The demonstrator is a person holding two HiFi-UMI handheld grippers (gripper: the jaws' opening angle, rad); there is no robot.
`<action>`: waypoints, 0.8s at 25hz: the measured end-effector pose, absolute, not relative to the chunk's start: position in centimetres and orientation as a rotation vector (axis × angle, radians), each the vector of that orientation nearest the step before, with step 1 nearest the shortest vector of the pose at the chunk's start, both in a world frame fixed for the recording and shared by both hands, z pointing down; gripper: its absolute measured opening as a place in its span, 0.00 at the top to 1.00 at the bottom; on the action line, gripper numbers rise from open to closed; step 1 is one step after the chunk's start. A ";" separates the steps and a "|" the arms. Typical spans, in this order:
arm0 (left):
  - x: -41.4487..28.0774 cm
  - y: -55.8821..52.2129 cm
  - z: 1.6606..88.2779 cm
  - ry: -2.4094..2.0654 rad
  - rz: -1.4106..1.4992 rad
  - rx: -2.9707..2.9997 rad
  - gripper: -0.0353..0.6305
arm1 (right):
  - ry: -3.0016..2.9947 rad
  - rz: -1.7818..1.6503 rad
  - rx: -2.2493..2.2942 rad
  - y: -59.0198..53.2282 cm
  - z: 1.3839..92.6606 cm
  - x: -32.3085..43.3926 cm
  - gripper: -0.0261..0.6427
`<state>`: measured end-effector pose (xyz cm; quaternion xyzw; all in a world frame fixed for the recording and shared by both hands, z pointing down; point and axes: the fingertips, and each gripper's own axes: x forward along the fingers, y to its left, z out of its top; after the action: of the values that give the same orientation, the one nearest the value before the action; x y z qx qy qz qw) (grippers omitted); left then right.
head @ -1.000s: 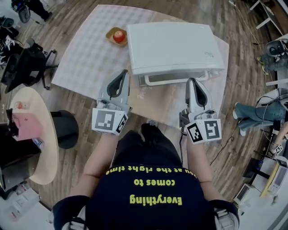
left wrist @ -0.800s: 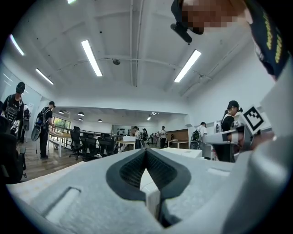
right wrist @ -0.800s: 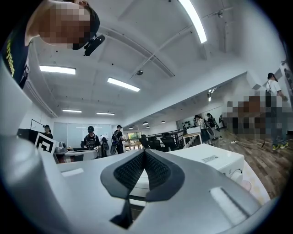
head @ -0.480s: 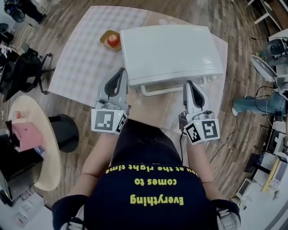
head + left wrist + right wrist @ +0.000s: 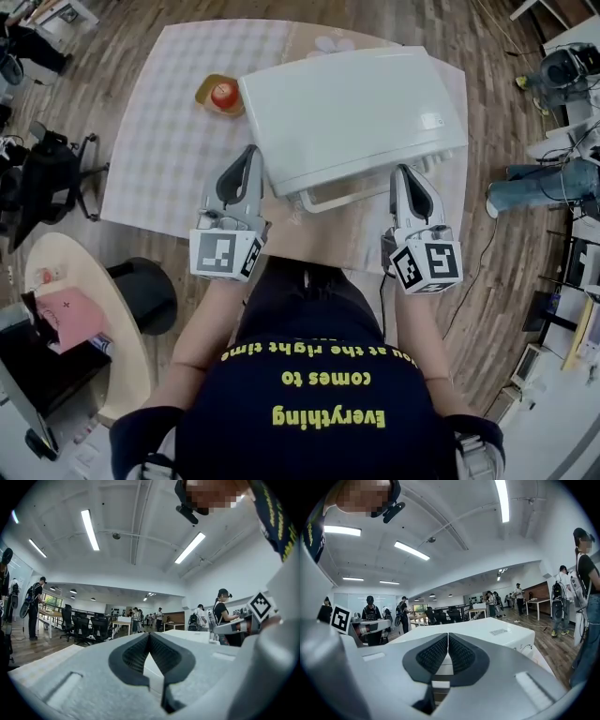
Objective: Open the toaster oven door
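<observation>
1. On the table (image 5: 319, 234) right before me sits the white toaster oven (image 5: 352, 108), a little askew. Its door faces near, and the door handle (image 5: 342, 195) juts out along the near edge. The door looks shut to me.
2. Both pairs of fingers are pressed together on nothing. My left gripper (image 5: 251, 153) hangs just beside the oven's near left corner, and my right gripper (image 5: 403, 172) is just beside the handle's right end. Whether either touches the oven I cannot tell.
3. First risk, as I judge it: with the pads closed I cannot take the bar. Pushing in like this would only skid off the handle or shove the oven farther away.
4. Second risk: a pull on the handle may drag the whole oven toward the near table edge instead of swinging the door, unless something braces the body.
5. Third risk: the door should drop toward me, and my right gripper sits close to that path, so it could get knocked.
6. A yellow dish (image 5: 202, 91) holding a red thing (image 5: 222, 94) stands just beside the oven's far left corner, so a shove that way would hit it.
7. A checked cloth (image 5: 169, 141) covers the table's left part, and a black office chair (image 5: 47, 178) stands well apart on the left. Nothing lies between my grippers and the handle.
</observation>
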<state>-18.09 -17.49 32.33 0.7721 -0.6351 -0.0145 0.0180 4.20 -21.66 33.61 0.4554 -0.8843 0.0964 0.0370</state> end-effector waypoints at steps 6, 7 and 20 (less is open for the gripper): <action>-18.5 -17.7 33.1 -1.935 -0.045 2.406 0.95 | -2.619 0.332 1.425 -21.5 35.7 4.4 0.86; -18.6 -17.7 33.2 -1.930 -0.046 2.407 0.95 | -2.606 0.337 1.421 -21.5 36.0 4.5 0.84; -18.0 -17.1 33.9 -1.898 -0.054 2.411 0.95 | -2.445 0.328 1.423 -21.6 38.7 6.0 0.73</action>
<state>-18.01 -17.11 33.89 0.7851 -0.6181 -0.0177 0.0364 6.02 -21.64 38.75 0.4944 -0.8493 0.1140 0.1461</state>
